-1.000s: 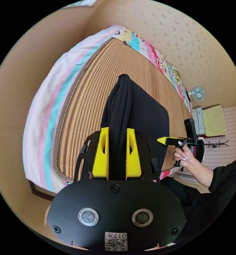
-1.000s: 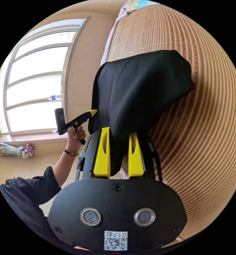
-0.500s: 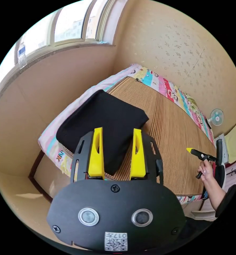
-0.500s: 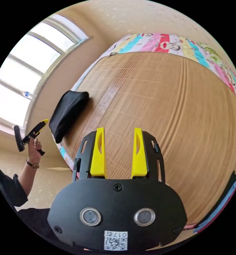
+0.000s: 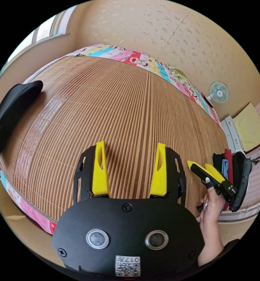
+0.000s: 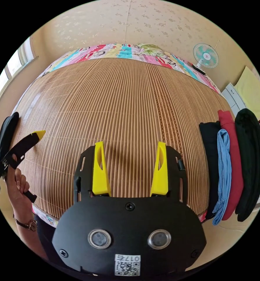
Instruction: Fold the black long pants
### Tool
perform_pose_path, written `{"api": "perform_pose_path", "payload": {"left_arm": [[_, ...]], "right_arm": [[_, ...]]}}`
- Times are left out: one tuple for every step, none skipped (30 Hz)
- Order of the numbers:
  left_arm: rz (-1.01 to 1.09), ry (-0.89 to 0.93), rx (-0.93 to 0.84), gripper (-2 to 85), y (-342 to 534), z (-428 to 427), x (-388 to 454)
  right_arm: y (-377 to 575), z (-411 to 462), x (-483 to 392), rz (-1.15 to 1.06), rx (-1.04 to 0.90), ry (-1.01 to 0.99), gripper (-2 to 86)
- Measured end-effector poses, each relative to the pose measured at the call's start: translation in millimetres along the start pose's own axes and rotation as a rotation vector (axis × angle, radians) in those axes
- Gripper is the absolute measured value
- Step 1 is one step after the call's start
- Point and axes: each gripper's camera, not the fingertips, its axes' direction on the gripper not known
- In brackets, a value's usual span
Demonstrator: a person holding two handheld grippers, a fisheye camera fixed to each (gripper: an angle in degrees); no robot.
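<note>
Black pants [image 5: 11, 109], folded into a compact bundle, lying at the far left edge of the bamboo mat [image 5: 115, 111], near the corner by the window [image 5: 45, 30]; also seen as a dark sliver at the left rim of the right gripper view [image 6: 6, 136]. Not touched by either tool.

Left gripper [image 5: 130, 168]: 2 yellow jaws spread wide, nothing between them, bare mat showing through the gap. Seen from the right gripper view [image 6: 33, 136] as a yellow-tipped black tool held up in a hand [image 6: 17, 184] with a wristwatch [image 6: 27, 224], tip above the mat's left side, apart from the pants.

Right gripper [image 6: 130, 168]: 2 yellow jaws likewise parted wide and empty, hanging over the near middle of the mat. From the left gripper view [image 5: 204, 170], held in the other hand [image 5: 210, 205] at the mat's right edge, 2 yellow jaws visibly separated, gripping nothing.

Striped bamboo mat covering most of a bed, with a colourful cartoon-print sheet [image 6: 121, 51] showing along the far edge. At the right end of the mat, a row of folded clothes [image 6: 232, 166]: black, light blue, red, then dark again. Beige patterned wall [image 6: 141, 20] behind, a small fan [image 6: 205, 55] against it, a white drawer unit [image 5: 231, 134] with a yellow cloth [image 5: 249, 127] beside.
</note>
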Motion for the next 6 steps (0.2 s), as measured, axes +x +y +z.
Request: {"api": "perform_pose_path", "payload": {"left_arm": [[0.016, -0.001, 0.013, 25.9, 3.9, 3.8, 3.3], [0.044, -0.035, 0.023, 27.3, 11.1, 9.8, 10.3], [0.064, -0.073, 0.019, 28.1, 17.5, 17.4, 15.3], [0.075, -0.083, 0.02, 28.4, 20.8, 21.2, 17.1], [0.088, -0.1, 0.026, 29.0, 28.0, 28.1, 18.8], [0.097, -0.127, 0.031, 29.2, 34.8, 34.7, 19.7]], "right_arm": [[6.0, 6.3, 2.5, 0.011, -0.016, -0.006, 25.7], [11.2, 9.7, 5.3, 0.029, -0.021, -0.017, 26.8], [14.2, 9.7, 6.5, 0.038, -0.015, -0.021, 27.2], [20.8, 9.4, 7.8, 0.051, 0.0, -0.024, 27.7], [26.7, 10.3, 8.0, 0.061, 0.008, -0.025, 28.1], [29.4, 11.2, 7.6, 0.063, 0.008, -0.028, 28.4]]}}
